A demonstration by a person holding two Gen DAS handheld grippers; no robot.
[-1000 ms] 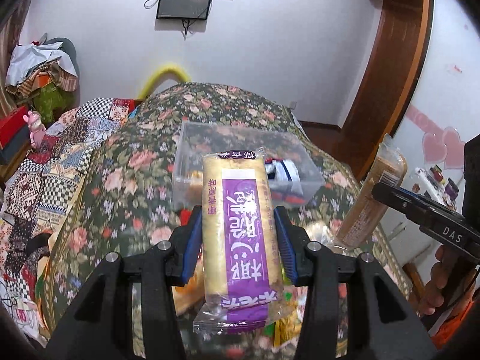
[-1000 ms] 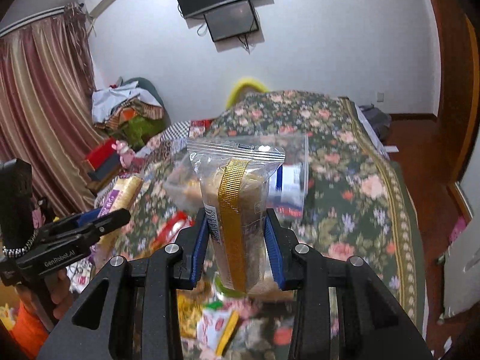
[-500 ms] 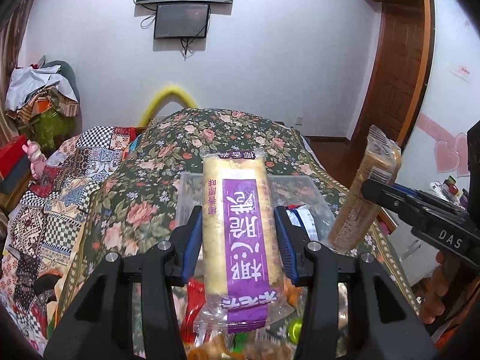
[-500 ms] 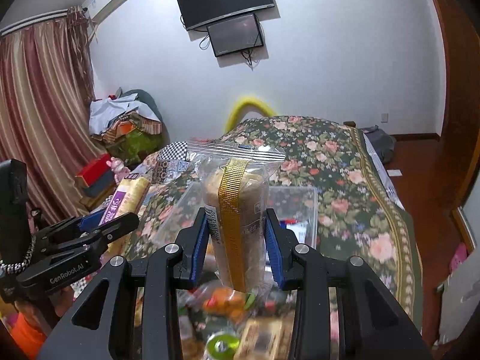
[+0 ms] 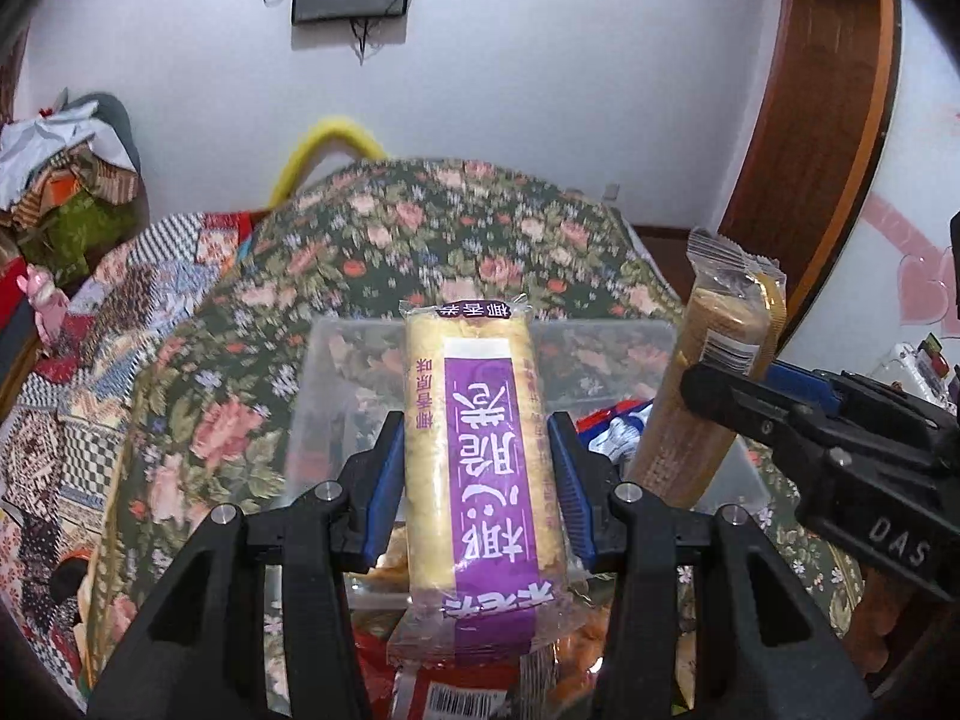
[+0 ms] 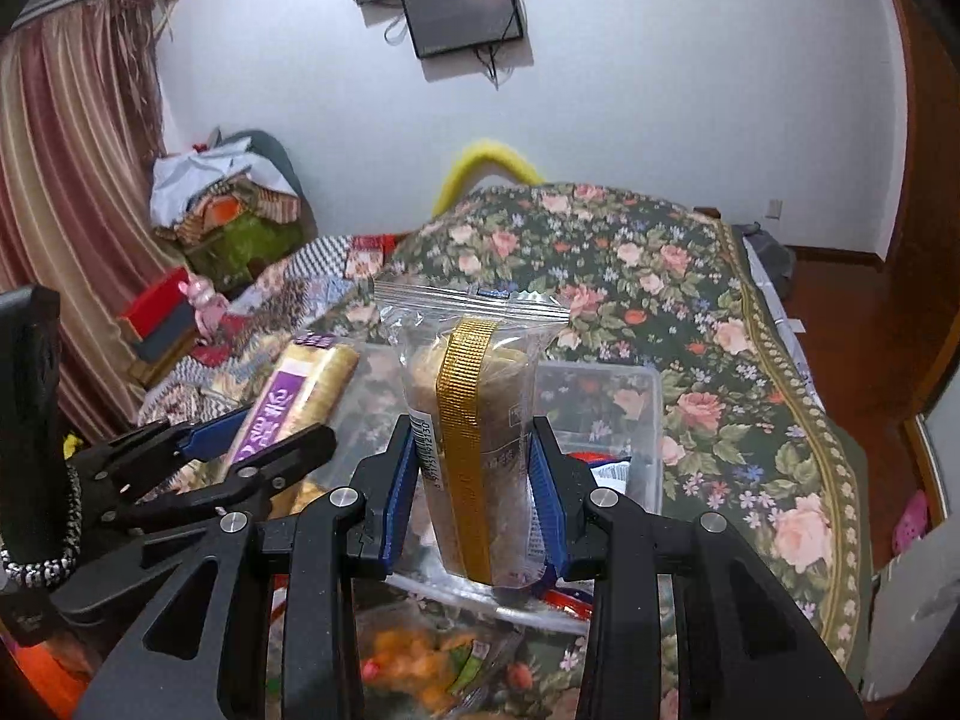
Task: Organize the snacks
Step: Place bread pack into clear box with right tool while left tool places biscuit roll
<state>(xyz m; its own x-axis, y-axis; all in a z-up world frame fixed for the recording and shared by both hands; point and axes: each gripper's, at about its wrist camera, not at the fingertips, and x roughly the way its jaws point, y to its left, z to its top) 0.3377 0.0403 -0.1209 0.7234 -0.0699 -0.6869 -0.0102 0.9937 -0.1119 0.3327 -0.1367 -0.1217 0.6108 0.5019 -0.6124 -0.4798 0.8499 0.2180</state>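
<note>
Since half a second ago you have tipped both grippers down and brought them closer to the clear plastic bin (image 5: pixel 336 372), which now fills the middle of each view where the far wall and bedspread did before; both packs sit in the fingers just as they did.

Your left gripper (image 5: pixel 474 495) is clamped on the purple-label wafer pack (image 5: pixel 480 450). The pack stands lengthwise between the two blue pads (image 5: pixel 384 492), pinched at about its middle, with its sealed top end reaching out past the fingertips over the bin and its lower end hanging back between the black arms. The pads press both long sides squarely.

Your right gripper (image 6: pixel 477 495) is closed on the gold-stripe biscuit pack (image 6: pixel 474 420). It too stands upright between the blue pads (image 6: pixel 399 492), gripped at its lower half, the gold band facing the camera and the clear sealed flap rising well above the fingertips. From the left wrist view that same pack tilts slightly, just beside the bin's right wall.

Both packs hang above the bin, not in it. The bin rests on the floral bedspread (image 6: pixel 720 324) and already holds a few red and blue wrappers (image 5: pixel 612 426) at its right side. More loose snack bags (image 6: pixel 420 654) lie on the bed below your grippers, nearer than the bin.
</note>
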